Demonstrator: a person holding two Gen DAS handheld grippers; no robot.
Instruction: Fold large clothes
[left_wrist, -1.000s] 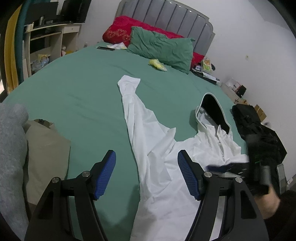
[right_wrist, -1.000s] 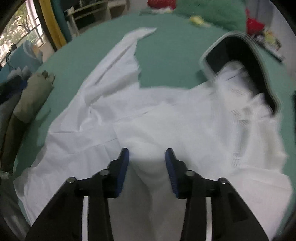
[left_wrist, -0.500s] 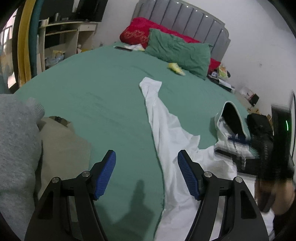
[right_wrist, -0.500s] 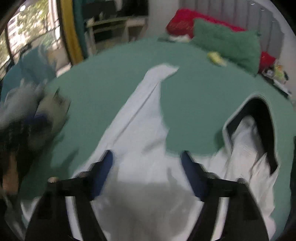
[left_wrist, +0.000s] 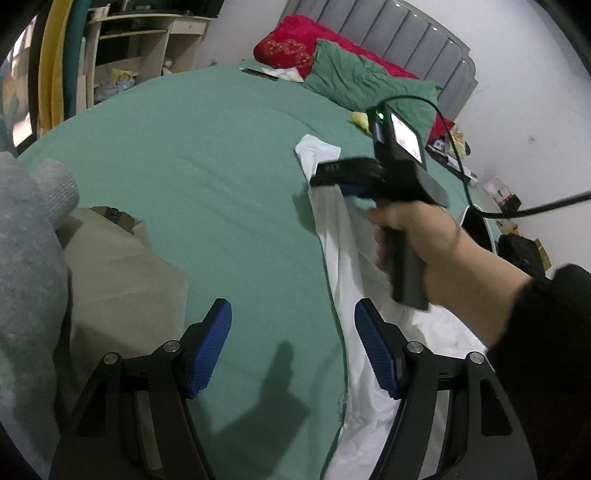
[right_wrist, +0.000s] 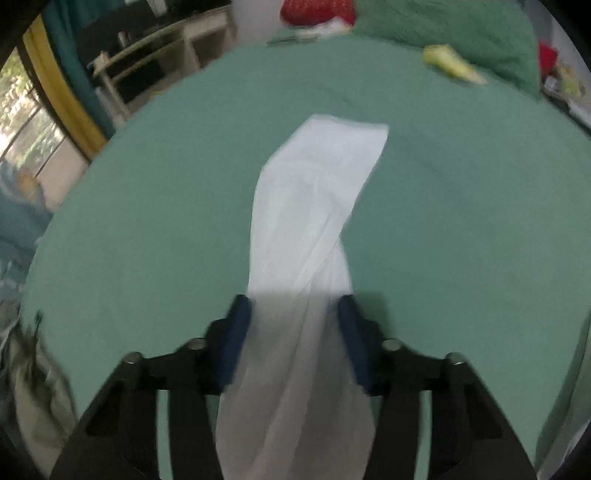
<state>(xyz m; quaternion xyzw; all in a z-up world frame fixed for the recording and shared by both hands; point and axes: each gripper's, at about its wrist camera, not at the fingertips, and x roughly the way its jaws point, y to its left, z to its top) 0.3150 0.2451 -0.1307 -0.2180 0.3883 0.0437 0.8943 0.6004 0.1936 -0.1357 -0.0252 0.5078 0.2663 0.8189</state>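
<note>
Shirt (left_wrist: 343, 258), white, lies on the green bed (left_wrist: 207, 177), its sleeve (right_wrist: 314, 192) stretched toward the far pillows (left_wrist: 365, 85). Your right gripper (right_wrist: 293, 332) hangs over that sleeve, fingers (right_wrist: 236, 339) spread to either side of the cloth, and you cannot tell from the blur whether they touch it. Your left gripper (left_wrist: 293, 347) sits near the bed's close edge, fingers (left_wrist: 210, 343) wide and holding nothing, with the shirt's left hem running by the right one. Your right hand (left_wrist: 417, 236) grips its handle above the shirt. At the near left lie tan (left_wrist: 122, 280) and grey (left_wrist: 26, 258) clothes.
</note>
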